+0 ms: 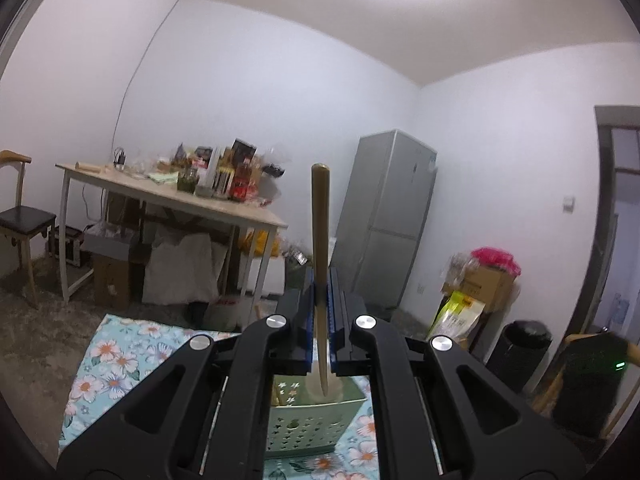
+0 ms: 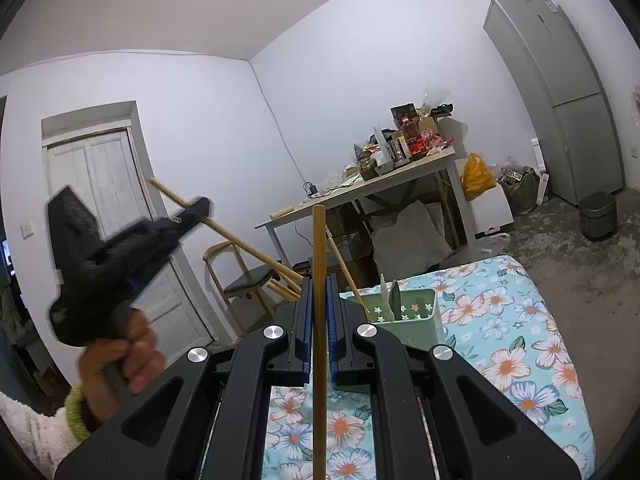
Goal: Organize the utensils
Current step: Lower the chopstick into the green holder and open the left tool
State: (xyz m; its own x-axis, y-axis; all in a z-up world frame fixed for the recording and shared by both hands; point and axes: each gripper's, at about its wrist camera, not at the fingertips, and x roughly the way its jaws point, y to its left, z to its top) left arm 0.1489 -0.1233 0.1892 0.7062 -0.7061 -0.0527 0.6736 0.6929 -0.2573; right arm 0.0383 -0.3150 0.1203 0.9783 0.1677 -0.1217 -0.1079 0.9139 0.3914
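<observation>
A pale green perforated utensil basket stands on a floral cloth. My left gripper is shut on a long wooden chopstick that stands upright between the blue pads, its lower tip over the basket. In the right wrist view a hand holds that left gripper up at the left, the stick slanting down toward the basket. My right gripper is shut on a second wooden chopstick, upright, just left of the basket. A white and a green utensil stand in the basket.
Behind stands a cluttered white table, with a wooden chair beside it. A grey fridge stands against the wall. Boxes and bags and a black bin are on the floor.
</observation>
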